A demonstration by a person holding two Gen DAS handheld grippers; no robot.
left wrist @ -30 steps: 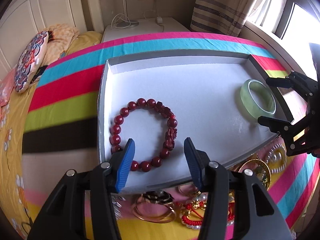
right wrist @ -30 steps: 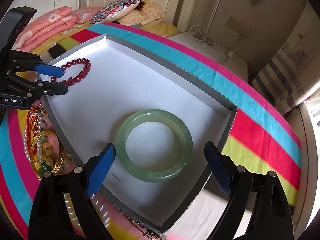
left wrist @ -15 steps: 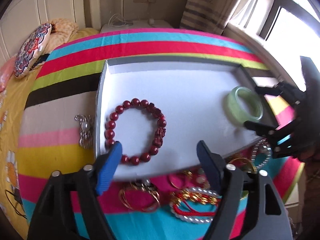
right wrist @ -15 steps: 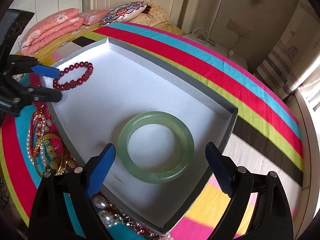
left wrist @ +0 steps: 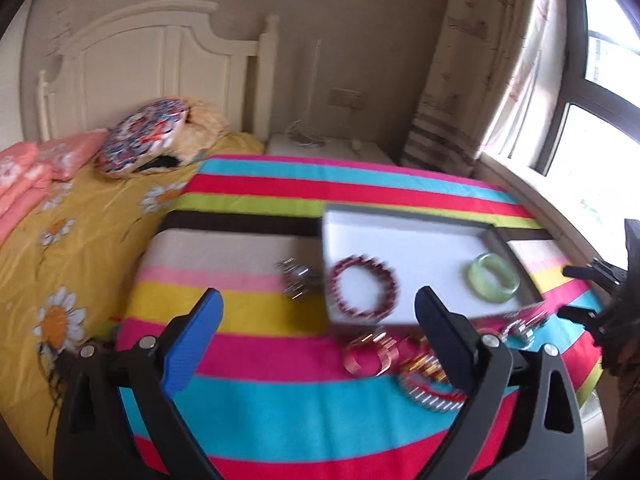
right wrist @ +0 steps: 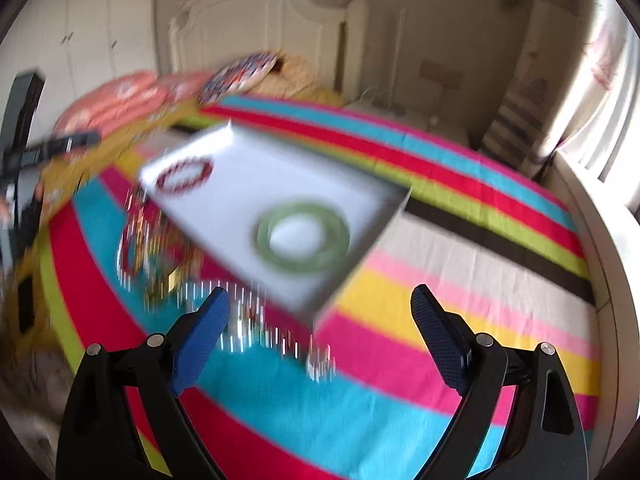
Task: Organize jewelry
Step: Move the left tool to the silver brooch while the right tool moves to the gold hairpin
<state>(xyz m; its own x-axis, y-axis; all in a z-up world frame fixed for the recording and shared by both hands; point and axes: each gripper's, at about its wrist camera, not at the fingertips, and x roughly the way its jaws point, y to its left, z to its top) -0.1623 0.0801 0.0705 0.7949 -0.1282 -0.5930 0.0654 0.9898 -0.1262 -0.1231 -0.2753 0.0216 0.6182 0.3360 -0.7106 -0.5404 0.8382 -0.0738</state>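
While both views are pretty smeared with motion blur, the layout is easy enough to read. The white tray sits on the striped blanket on the bed, and it has the red bead bracelet at about 8 o'clock inside it and the green bangle over at about 4 o'clock, well apart from each other.

The left gripper has just been opening its jaws and they're spread wide now with nothing between them, only blanket. The right gripper is also wide open and empty, hanging over the blanket with the tray off at its 12 o'clock.

Loose stuff is lying on the blanket: a silvery piece just beside the tray's 9 o'clock edge, and a pile of gold and red bangles along the 6 o'clock edge. Too blurry to pick out each piece in that pile.
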